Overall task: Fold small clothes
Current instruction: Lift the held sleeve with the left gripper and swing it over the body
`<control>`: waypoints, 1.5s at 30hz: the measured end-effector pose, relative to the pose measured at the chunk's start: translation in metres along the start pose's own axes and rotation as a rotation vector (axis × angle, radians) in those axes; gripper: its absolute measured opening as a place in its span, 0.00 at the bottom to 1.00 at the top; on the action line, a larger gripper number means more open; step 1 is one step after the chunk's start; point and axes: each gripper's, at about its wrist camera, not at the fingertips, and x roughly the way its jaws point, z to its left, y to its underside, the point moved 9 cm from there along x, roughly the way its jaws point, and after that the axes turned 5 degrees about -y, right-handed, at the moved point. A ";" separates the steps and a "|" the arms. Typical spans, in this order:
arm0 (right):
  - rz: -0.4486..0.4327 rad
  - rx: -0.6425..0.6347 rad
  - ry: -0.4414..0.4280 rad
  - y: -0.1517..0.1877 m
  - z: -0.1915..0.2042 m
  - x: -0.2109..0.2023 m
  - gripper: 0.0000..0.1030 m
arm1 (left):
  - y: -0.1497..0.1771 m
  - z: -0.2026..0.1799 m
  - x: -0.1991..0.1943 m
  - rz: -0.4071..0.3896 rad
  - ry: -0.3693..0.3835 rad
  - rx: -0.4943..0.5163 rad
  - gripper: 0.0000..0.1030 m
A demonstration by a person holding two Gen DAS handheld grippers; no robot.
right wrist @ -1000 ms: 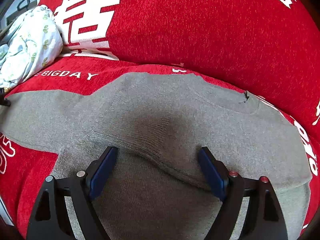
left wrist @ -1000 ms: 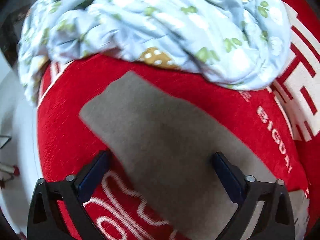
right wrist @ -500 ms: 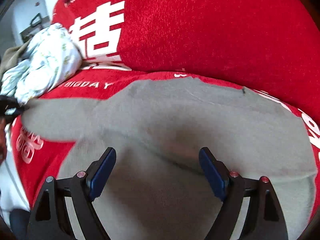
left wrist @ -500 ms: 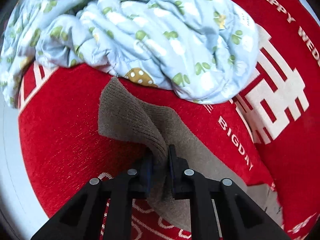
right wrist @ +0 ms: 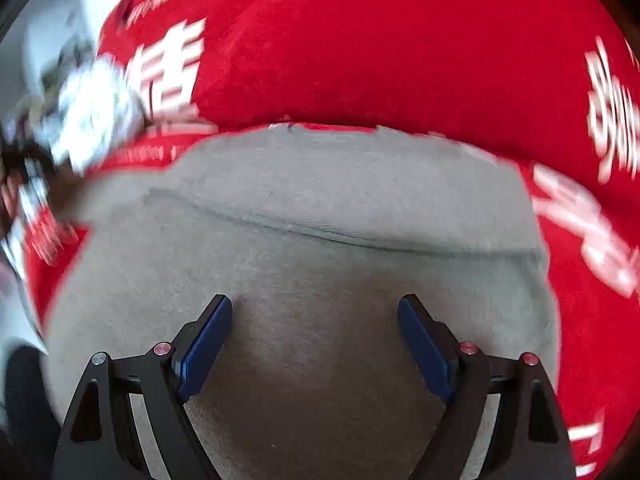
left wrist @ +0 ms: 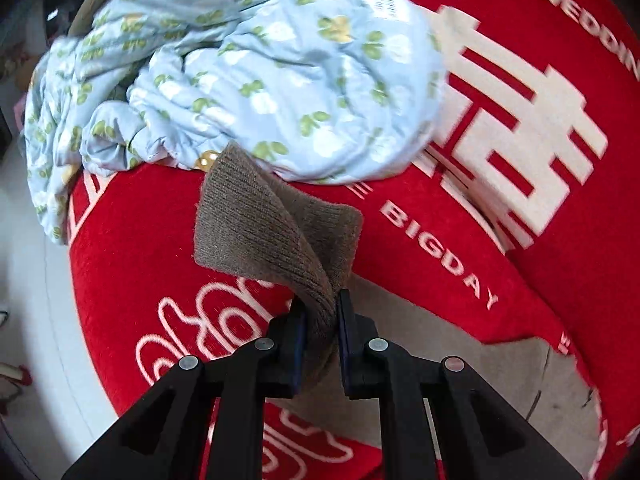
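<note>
Knit garment (left wrist: 276, 236) was recorded as grey-brown with fine ribbing; in the right wrist view it (right wrist: 320, 240) appeared a paler grey. Sofa cover (left wrist: 132, 240) was noted as bright red, printed with white lettering and large white characters. Crumpled cloth (left wrist: 280, 92) was logged as pale blue with green clover sprigs and white blotches. Both grippers' frames were seen as black, with dark blue pads (right wrist: 206, 340).

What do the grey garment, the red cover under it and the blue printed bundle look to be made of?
Grey garment: knit, probably wool or acrylic; fine ribbing shows on the lifted sleeve. Red cover: plush, chenille-like pile with a slight sheen and woven white lettering. Blue printed bundle: thin, smooth woven fabric, likely cotton; it holds crisp crumples.
</note>
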 end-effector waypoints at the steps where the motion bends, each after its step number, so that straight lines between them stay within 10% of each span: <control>1: -0.018 0.051 -0.020 -0.002 -0.007 -0.003 0.85 | 0.004 -0.007 -0.003 0.002 -0.004 0.007 0.15; 38: 0.029 -0.060 -0.003 0.017 -0.015 -0.023 0.85 | 0.151 -0.267 -0.125 -0.016 0.204 0.428 0.15; 45: 0.025 -0.054 -0.009 0.018 -0.016 -0.025 0.85 | 0.166 -0.284 -0.131 -0.021 0.214 0.489 0.01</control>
